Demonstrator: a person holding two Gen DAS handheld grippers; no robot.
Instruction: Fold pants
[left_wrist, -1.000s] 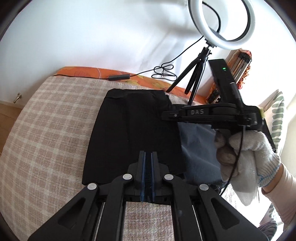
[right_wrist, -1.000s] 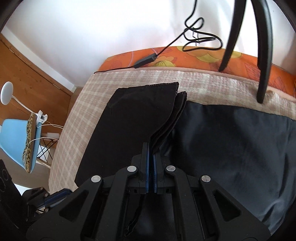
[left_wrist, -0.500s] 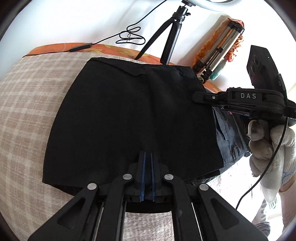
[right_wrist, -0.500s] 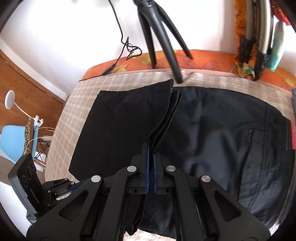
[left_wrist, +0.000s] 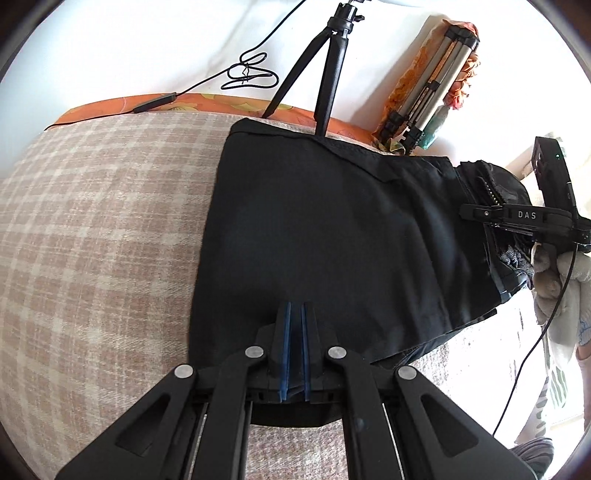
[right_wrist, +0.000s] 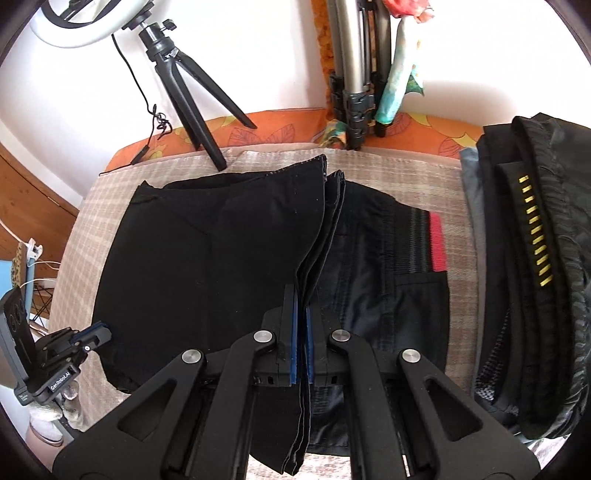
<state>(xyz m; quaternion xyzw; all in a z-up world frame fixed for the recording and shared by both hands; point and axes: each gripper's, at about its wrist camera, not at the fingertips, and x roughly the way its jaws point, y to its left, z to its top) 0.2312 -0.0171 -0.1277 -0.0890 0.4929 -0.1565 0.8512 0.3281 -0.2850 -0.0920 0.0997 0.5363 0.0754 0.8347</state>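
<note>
Black pants (left_wrist: 325, 236) lie on a checked beige bed cover (left_wrist: 92, 229), the legs folded over toward the waistband. My left gripper (left_wrist: 294, 314) is shut on the near edge of the pants. My right gripper (right_wrist: 302, 295) is shut on the stacked leg hems of the pants (right_wrist: 207, 258) and holds them raised over the waist part, whose elastic band with a red tab (right_wrist: 437, 242) shows beneath. The right gripper also shows at the right of the left wrist view (left_wrist: 517, 216); the left gripper shows at the lower left of the right wrist view (right_wrist: 70, 350).
A black tripod (left_wrist: 325, 74) with a ring light (right_wrist: 85, 22) stands at the bed's far edge, with a folded silver tripod (right_wrist: 354, 66) beside it. A pile of folded dark clothes (right_wrist: 532, 277) lies to the right. An orange sheet (right_wrist: 277, 125) edges the bed by the white wall.
Both grippers have carried the folded pant legs to the right, toward the waistband. The waistband and the pile of dark clothes have come into the right wrist view.
</note>
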